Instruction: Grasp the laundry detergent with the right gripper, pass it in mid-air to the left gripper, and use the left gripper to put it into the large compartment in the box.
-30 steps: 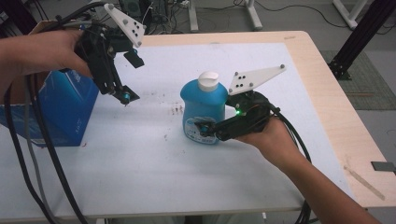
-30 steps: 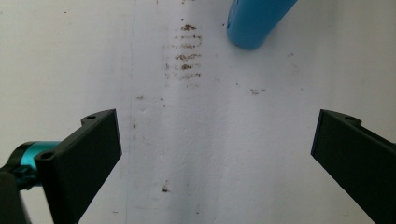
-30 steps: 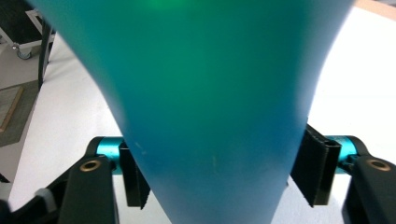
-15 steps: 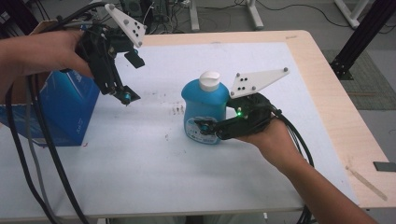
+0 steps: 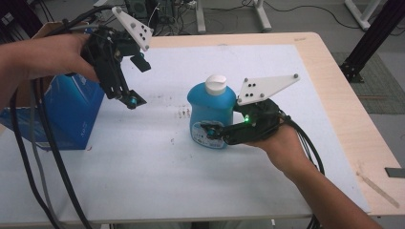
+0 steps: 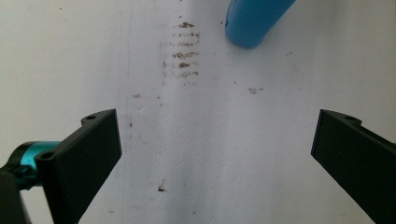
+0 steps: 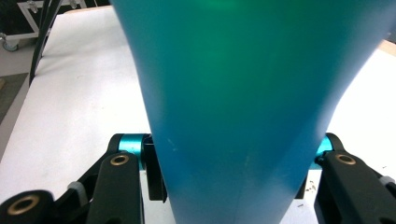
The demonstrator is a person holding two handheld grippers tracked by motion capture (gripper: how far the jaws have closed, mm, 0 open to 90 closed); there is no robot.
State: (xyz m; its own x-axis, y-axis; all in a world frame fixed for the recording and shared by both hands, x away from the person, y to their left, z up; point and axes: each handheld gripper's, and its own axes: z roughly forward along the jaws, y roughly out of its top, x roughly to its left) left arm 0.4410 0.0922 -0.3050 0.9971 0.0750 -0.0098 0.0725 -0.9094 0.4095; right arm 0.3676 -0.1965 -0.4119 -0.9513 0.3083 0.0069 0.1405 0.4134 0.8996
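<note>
right gripper (image 5: pixel 216 132): jaws have just been closing, now clamped on the lower body of the blue bottle (image 5: pixel 210 114), one jaw each side; level approach from the right of the high view
right gripper view: bottle wall (image 7: pixel 243 93) sits between both jaws, pads pressed against it
right hand (image 5: pixel 279 143): under the gripper body, forearm coming in from bottom right
blue bottle: upright on the white table cover (image 5: pixel 143 181), roughly mid-table; white cap (image 5: pixel 216 85) on top, label low on the front
left gripper (image 5: pixel 130 98): jaws spread wide, nothing between them; held in the air, tips pointing down at the cover, well left of the bottle
left gripper view: bare cover between the jaws, brown smudge marks (image 6: pixel 184 51) ahead, bottle base (image 6: pixel 254 21) at the top edge
left hand (image 5: pixel 52 57): wrapped round the gripper body, upper left
blue box (image 5: pixel 67 114): stands at the left table edge, just below the left hand
table (image 5: pixel 334 62): wood top showing past the cover at right and rear
</note>
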